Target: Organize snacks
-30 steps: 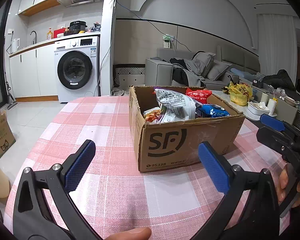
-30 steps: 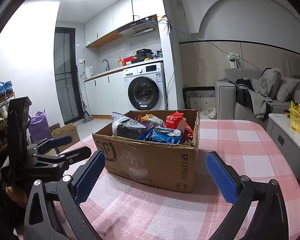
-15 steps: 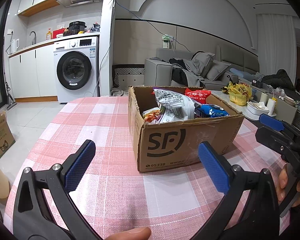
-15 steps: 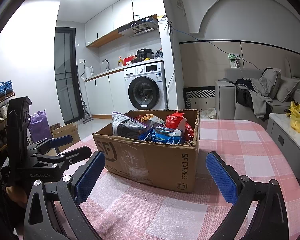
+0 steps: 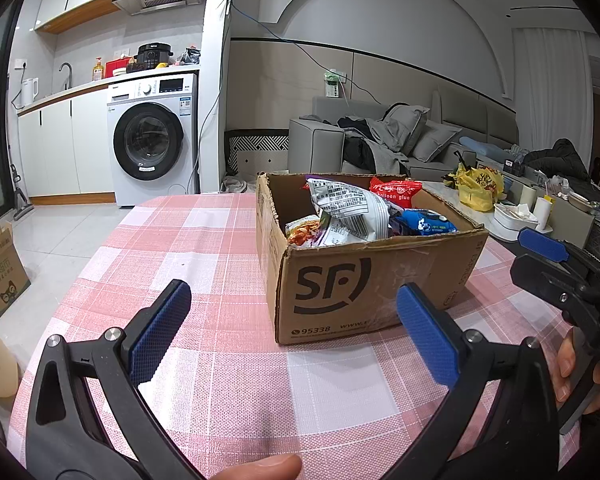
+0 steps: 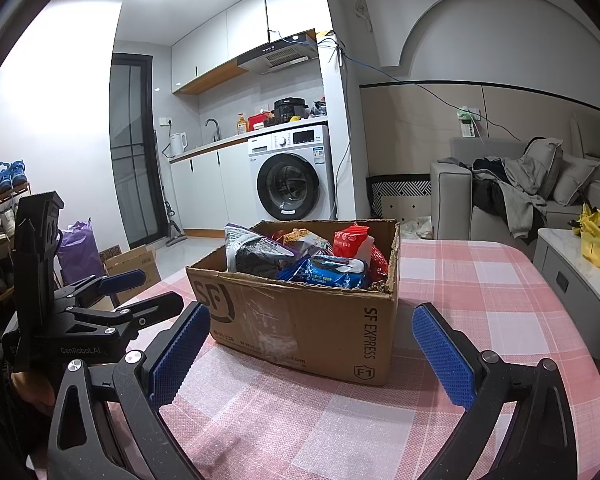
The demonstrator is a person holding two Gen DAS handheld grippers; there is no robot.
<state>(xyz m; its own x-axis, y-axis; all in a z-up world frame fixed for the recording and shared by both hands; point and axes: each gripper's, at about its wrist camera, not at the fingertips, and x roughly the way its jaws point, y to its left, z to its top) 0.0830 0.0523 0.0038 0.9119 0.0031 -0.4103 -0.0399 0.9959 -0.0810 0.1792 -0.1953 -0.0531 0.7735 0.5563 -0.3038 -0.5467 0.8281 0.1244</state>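
Both the left gripper (image 5: 292, 328) and right gripper (image 6: 312, 356) are hovering wide-fingered before the snack-filled box (image 5: 364, 280), apparently readying to reach in for a packet.

Open cardboard box (image 5: 364, 284) upright near the table's (image 5: 204, 248) middle, holding a silver bag (image 5: 350, 204), red packet (image 5: 394, 192), blue packet (image 5: 430, 222), orange packet (image 5: 302, 230)

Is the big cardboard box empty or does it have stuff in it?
It has stuff in it. The cardboard box is open on top, and snack bags stick up above its rim: a silver bag, a red one, a blue one.
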